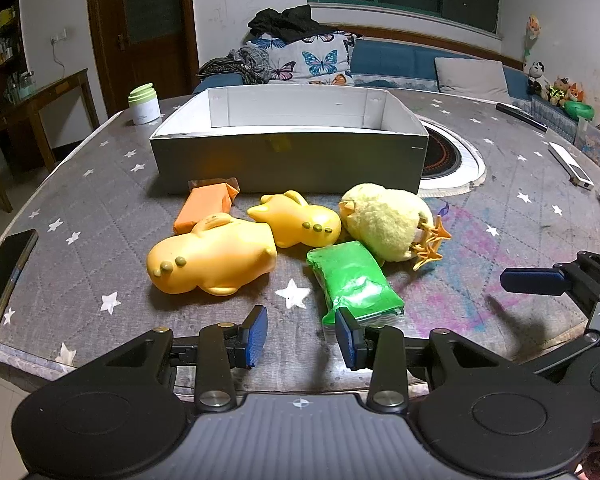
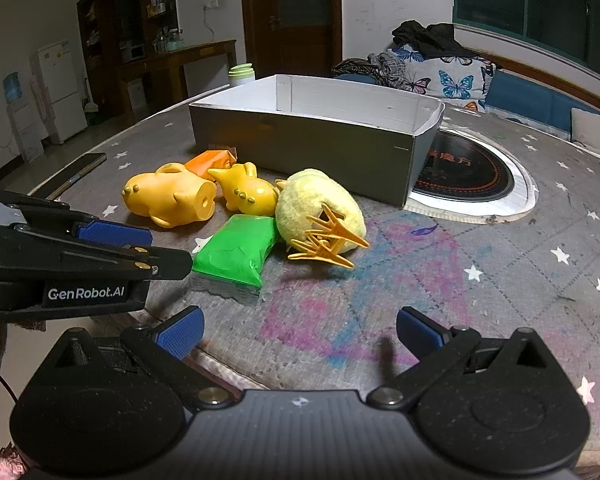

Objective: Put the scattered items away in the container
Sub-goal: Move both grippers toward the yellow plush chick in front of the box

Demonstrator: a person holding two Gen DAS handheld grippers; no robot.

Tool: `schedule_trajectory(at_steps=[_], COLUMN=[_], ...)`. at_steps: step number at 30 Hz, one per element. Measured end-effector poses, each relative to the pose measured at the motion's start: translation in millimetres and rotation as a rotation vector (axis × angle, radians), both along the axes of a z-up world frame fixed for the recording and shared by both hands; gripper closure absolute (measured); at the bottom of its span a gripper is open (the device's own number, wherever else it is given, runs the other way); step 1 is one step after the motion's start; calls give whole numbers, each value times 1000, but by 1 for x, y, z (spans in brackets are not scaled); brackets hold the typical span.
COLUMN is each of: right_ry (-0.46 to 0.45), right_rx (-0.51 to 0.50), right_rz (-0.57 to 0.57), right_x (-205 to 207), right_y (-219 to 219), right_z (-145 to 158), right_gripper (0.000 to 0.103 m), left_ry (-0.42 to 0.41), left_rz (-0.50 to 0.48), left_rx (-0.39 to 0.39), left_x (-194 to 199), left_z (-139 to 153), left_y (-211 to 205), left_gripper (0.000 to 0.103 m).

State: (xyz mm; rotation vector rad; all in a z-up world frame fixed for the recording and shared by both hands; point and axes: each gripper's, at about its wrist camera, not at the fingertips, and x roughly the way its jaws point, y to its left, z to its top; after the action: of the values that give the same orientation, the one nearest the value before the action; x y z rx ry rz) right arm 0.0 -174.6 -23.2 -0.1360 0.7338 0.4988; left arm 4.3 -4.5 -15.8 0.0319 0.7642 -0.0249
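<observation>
Left wrist: left gripper [image 1: 301, 336] gapes empty just short of the green packet [image 1: 354, 282]; box [image 1: 288, 160] behind the toys appears unfilled. Right wrist: right gripper [image 2: 298, 332] wide, empty, near the plush chick [image 2: 320, 208]. Sorting not begun; first pick needed.

A star-patterned table [image 1: 100, 208] is carrying a grey box [image 1: 288, 160], two yellow toys [image 1: 212, 258], a plush chick [image 1: 384, 224], green [image 1: 354, 280] and orange packets [image 1: 206, 206], a phone [image 1: 4, 276].
</observation>
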Motion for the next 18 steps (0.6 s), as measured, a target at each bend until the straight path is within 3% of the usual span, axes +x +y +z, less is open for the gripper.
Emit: schedule_trajectory(at_steps=[18], right_ry=[-2], right_rx=[1], right_rz=[28], right_x=[1], right_y=[5], right_z=[-1], right_gripper=[0], left_ry=[6], left_rz=[0], left_rx=[-20], left_x=[6], left_z=[0], left_y=[4], left_gripper=[63])
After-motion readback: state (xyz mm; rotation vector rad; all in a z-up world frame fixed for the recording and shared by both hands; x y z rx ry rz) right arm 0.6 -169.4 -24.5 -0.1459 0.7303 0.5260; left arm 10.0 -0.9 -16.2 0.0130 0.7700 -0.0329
